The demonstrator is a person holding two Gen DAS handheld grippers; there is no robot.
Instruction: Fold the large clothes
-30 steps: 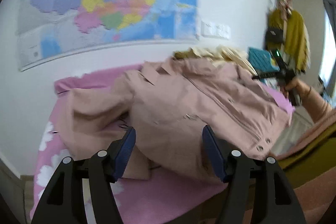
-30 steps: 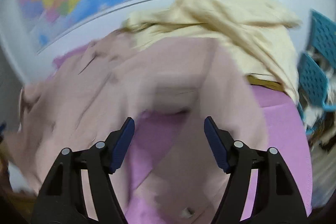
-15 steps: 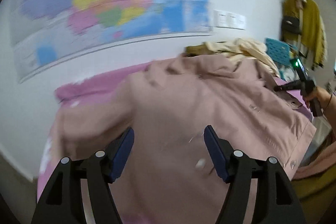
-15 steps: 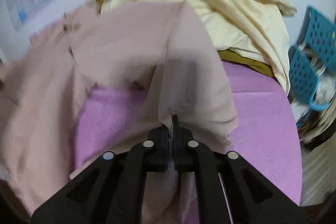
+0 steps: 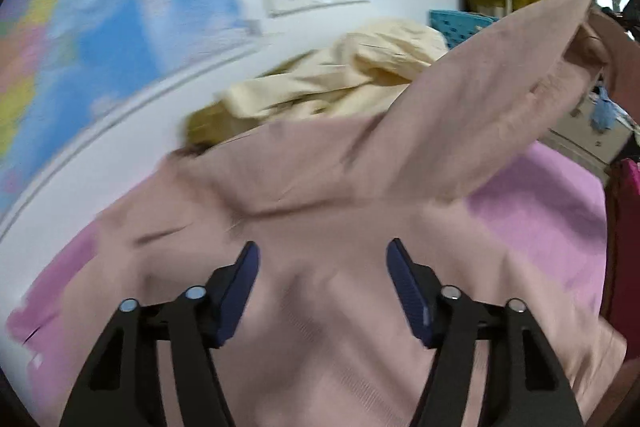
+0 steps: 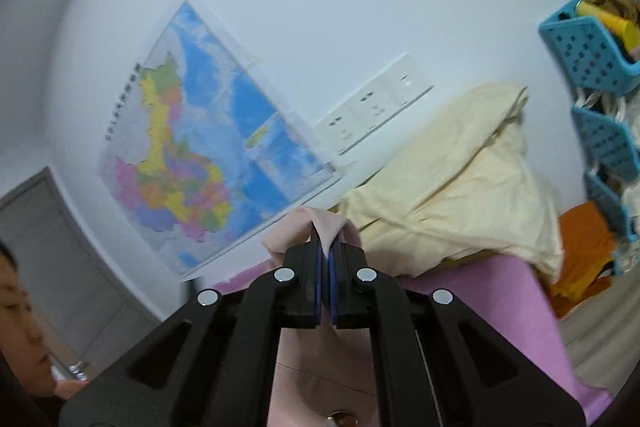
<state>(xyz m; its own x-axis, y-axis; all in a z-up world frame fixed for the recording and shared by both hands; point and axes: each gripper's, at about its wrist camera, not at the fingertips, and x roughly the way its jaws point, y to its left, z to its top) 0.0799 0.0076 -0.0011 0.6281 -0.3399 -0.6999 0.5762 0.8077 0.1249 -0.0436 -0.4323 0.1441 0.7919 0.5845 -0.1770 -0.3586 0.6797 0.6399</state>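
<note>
Left wrist view: the left gripper (image 5: 322, 289) hangs over the back of the dusty-pink cotton jacket (image 5: 320, 235) spread on the pink bedcover (image 5: 548, 215), jaws apart, just now narrowing a little, with nothing pinched between them; one pink sleeve (image 5: 492, 99) rises toward the upper right, drawn up, I judge, to be folded across the body. Right wrist view: the right gripper (image 6: 325, 259) is clamped tight on a fold of that pink cloth (image 6: 326, 223), held up level toward the wall map (image 6: 212, 163), with the heap of cream fabric (image 6: 460, 179) lying beyond on the bed, apparently waiting its turn.
</note>
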